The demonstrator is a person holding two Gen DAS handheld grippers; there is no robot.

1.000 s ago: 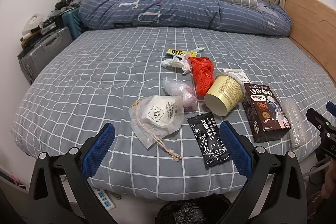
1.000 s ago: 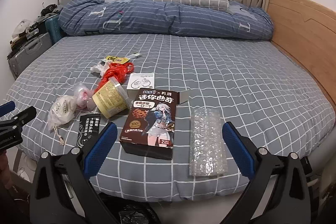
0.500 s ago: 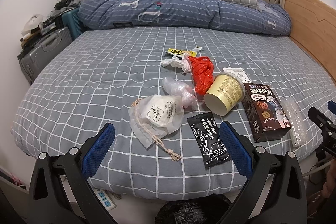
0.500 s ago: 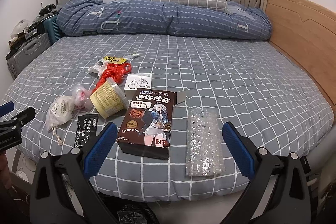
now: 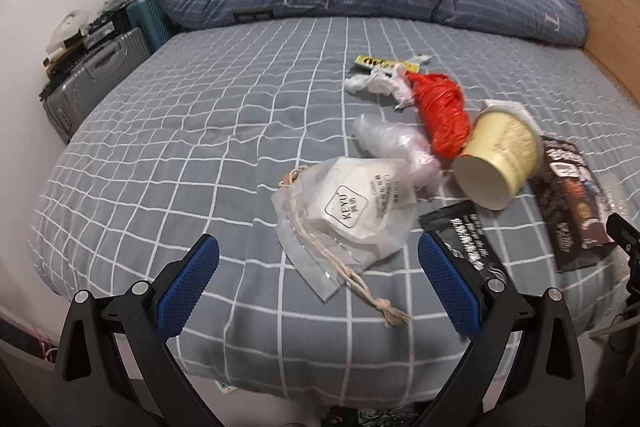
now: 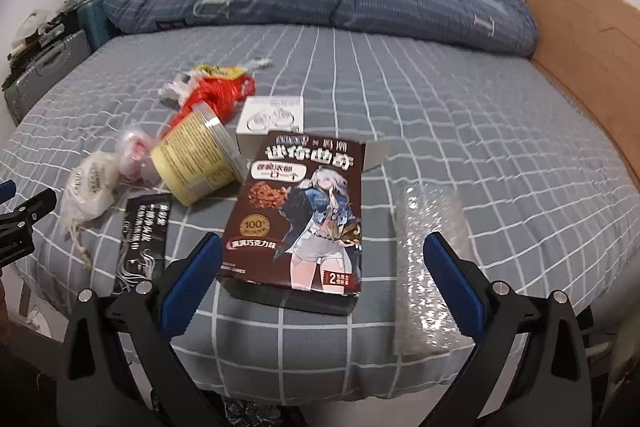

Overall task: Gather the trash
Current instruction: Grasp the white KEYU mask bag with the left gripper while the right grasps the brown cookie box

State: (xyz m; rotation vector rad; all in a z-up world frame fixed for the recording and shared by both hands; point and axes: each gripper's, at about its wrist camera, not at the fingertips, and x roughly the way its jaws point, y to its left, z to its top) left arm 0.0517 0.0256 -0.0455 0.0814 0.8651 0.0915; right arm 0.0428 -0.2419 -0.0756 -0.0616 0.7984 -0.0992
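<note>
On the bed [image 6: 440, 99] lay one brown cookie box [image 6: 300, 215], one yellow cup [image 6: 196, 159], one black sachet [image 6: 142, 239], one bubble-wrap sheet [image 6: 432, 267], one bagged mask [image 5: 352, 207], one red bag [image 5: 442, 115], one white box [image 6: 270, 119].

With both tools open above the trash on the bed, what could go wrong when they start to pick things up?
1. The left tool is lined up with the white mask in its clear plastic bag. Its cord trails loose and may snag or dangle.
2. The yellow paper cup lies on its side against the red plastic netting; a nudge may roll it.
3. The clear bubble wrap sheet hangs at the edge of the grey checked bed and may slip off beside the right tool.
</note>
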